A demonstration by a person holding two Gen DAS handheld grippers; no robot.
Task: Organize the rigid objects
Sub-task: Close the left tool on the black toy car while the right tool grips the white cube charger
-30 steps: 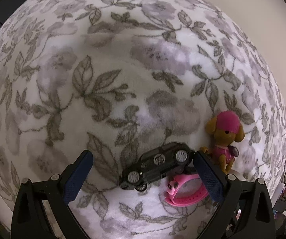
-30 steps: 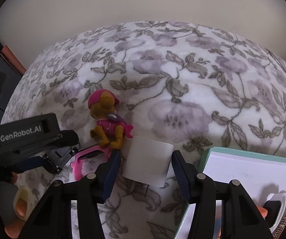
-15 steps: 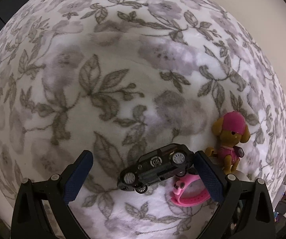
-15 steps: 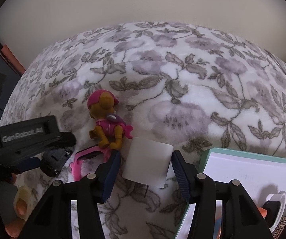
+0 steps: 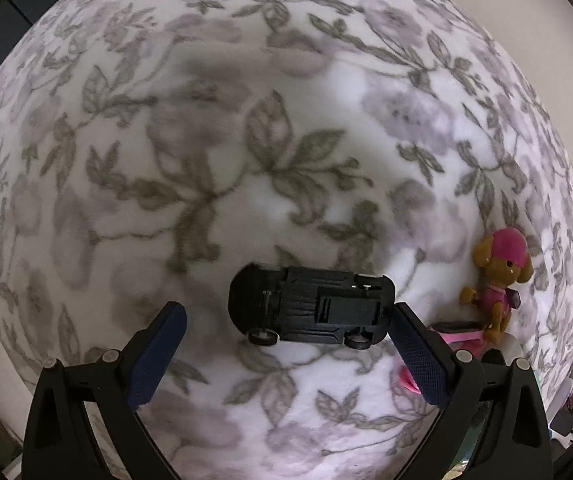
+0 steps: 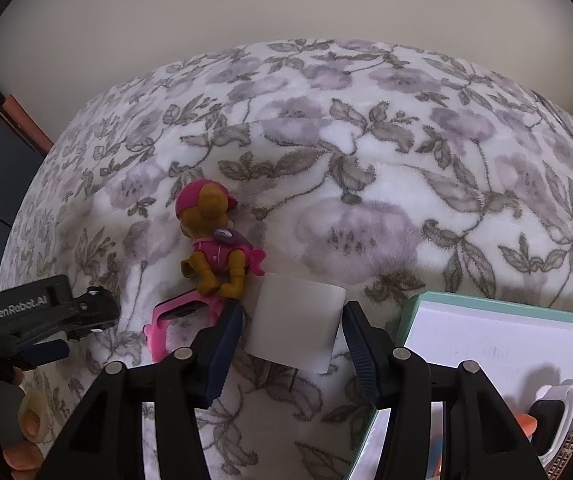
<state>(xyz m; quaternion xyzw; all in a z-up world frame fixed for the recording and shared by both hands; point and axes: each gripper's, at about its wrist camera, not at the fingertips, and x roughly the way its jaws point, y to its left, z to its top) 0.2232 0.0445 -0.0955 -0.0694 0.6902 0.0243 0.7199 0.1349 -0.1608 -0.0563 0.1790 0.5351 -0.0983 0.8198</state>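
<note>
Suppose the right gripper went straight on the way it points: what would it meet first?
Probably the white block, which sits just ahead of the right gripper, between its open jaws. Beyond it lies only the floral blanket, though depth is hard to judge.

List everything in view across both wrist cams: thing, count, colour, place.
toy car: 1, black, underside showing, between the left fingers
puppy figure: 1, brown with pink cap and vest, on the blanket
watch: 1, pink, beside the puppy figure
block: 1, white, between the right fingers
box: 1, teal rim, white inside, lower right; holds watches and bands, count unclear
blanket: 1, white with grey-purple floral print, under everything
left gripper: 1, black, blue pads, open
right gripper: 1, black, blue pads, open around the block
</note>
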